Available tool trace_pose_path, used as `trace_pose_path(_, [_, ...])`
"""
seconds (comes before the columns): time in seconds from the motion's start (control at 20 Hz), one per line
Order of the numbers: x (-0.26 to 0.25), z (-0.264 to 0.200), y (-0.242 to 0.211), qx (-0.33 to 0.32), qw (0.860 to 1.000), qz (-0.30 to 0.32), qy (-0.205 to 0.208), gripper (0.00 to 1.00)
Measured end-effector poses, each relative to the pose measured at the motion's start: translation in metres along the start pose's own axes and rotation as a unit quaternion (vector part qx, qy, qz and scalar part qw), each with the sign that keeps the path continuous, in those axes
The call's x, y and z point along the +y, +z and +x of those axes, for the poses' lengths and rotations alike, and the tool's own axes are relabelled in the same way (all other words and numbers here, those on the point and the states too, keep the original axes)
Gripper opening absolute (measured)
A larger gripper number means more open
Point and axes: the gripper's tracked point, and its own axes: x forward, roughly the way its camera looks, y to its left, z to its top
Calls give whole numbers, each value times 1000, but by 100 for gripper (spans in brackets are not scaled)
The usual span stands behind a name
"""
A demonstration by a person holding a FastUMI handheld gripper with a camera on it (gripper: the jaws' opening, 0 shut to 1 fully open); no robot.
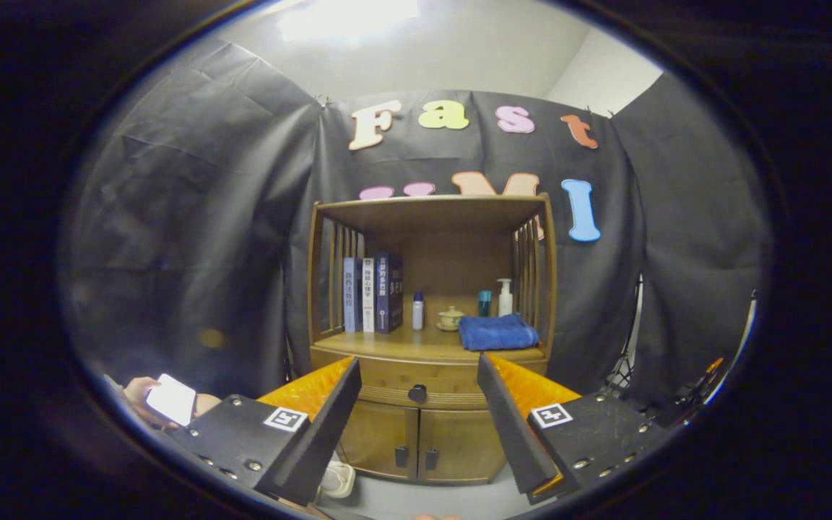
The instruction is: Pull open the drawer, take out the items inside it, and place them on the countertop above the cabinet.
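Spread wide and gripping nothing, the gripper [416,404] hangs short of the cabinet [427,433], whose drawer [416,379] (its dark knob [417,393] between the fingers) is still closed, so everything remains undone.

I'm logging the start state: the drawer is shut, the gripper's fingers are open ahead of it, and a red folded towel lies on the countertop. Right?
One thing is off: the folded towel on the countertop is blue, not red, as the gripper view shows. The rest holds: the drawer is shut, its knob seen between the open fingers of the gripper.
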Motion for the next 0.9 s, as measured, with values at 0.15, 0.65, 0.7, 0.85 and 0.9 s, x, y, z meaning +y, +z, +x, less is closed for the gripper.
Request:
trace_pose_path(0.15, [5, 33, -19, 10, 1000, 10, 2, 97])
trace_pose_path(0.65, [5, 139, -108, 74, 997, -8, -35, 97])
trace_pose_path(0.7, [6, 149, -119, 84, 996, -10, -36, 97])
trace_pose_path(0.85, [3, 180, -151, 114, 992, -6, -51, 95])
trace_pose_path(0.9, [0, 188, -161, 123, 991, -4, -59, 93])
